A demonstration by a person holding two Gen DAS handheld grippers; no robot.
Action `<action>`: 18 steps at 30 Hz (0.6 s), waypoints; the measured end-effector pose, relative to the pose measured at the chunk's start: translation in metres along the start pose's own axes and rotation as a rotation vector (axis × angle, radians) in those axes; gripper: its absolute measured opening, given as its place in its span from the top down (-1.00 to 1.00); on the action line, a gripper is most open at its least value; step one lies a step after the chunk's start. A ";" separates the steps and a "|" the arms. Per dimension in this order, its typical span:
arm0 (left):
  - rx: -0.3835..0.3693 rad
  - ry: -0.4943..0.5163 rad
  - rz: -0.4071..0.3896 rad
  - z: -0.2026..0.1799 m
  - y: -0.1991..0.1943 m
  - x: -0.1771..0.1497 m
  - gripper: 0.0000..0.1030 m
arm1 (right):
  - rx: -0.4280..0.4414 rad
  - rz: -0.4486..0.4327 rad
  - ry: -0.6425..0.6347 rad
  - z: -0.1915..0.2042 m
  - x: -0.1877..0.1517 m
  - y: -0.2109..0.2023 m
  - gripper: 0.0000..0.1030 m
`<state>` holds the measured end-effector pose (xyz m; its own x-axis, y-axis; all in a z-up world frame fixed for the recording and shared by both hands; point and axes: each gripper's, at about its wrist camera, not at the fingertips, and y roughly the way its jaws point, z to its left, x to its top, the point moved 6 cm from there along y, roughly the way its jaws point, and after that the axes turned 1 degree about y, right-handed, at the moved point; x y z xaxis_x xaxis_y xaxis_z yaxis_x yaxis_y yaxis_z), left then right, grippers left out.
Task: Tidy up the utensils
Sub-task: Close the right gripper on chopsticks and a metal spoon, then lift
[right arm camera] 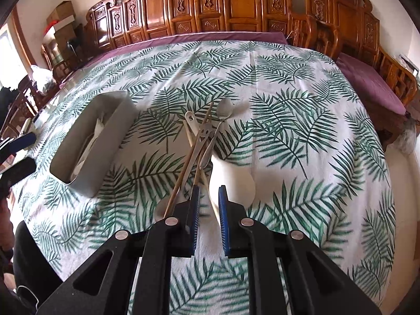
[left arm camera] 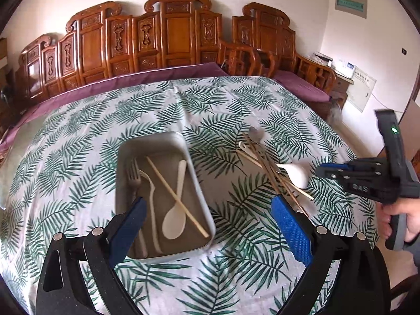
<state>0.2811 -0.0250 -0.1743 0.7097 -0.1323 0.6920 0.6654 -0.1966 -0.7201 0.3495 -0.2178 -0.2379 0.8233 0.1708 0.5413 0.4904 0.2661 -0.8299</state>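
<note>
1. Grey and shallow, the tray [left arm camera: 195,183] sits on the leaf-print tablecloth [left arm camera: 162,99] toward the near-left part of the table, and already holds a metal fork [left arm camera: 134,178], a cream plastic fork [left arm camera: 151,191], a cream spoon [left arm camera: 175,218] and one wooden chopstick [left arm camera: 176,195] lying across the spoon.

2. Loose utensils still lie in a crossed heap right of the tray, nearer the table's right edge: a big white rice paddle [right arm camera: 233,181], a metal spoon [right arm camera: 225,110], a smiley-faced metal fork [right arm camera: 202,141] and several chopsticks [right arm camera: 183,176].

3. Left gripper [left arm camera: 207,225] is released, its blue pads spread wide and empty, hovering over the tray's near end.

4. Right gripper [right arm camera: 208,202] has its jaws only a narrow gap apart; they hover just over the near ends of the heap. Nothing appears pinched between the pads, though the paddle's edge shows through the gap.

5. Handling judgement:
   - Chopsticks look light, thin and stiff, and likely to roll or slip out of the pads; pinch one near its middle, across its length.
   - Metal pieces are probably smooth and a little heavier; the flat of the handle gives the pads the best bite.
   - Paddle is broad and light; its handle lies under the crossed sticks, so it is better left until they are gone.

6. Risk, as I judge it: tugging any one piece from the heap could drag its neighbours across the cloth.
</note>
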 end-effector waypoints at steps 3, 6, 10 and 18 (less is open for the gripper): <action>-0.004 0.012 0.003 -0.007 0.007 0.003 -0.79 | 0.008 0.013 -0.006 0.000 0.012 0.018 0.69; -0.009 0.024 0.006 -0.013 0.014 0.006 -0.79 | 0.017 0.027 -0.015 0.000 0.024 0.035 0.69; -0.012 0.035 0.007 -0.019 0.019 0.010 -0.79 | 0.027 0.059 -0.019 -0.001 0.041 0.063 0.69; -0.009 0.039 0.024 -0.020 0.028 0.009 -0.79 | 0.028 0.108 -0.004 -0.007 0.058 0.099 0.70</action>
<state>0.3017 -0.0510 -0.1874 0.7159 -0.1749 0.6759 0.6459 -0.2019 -0.7363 0.4475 -0.1885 -0.2897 0.8699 0.2032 0.4494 0.3908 0.2719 -0.8794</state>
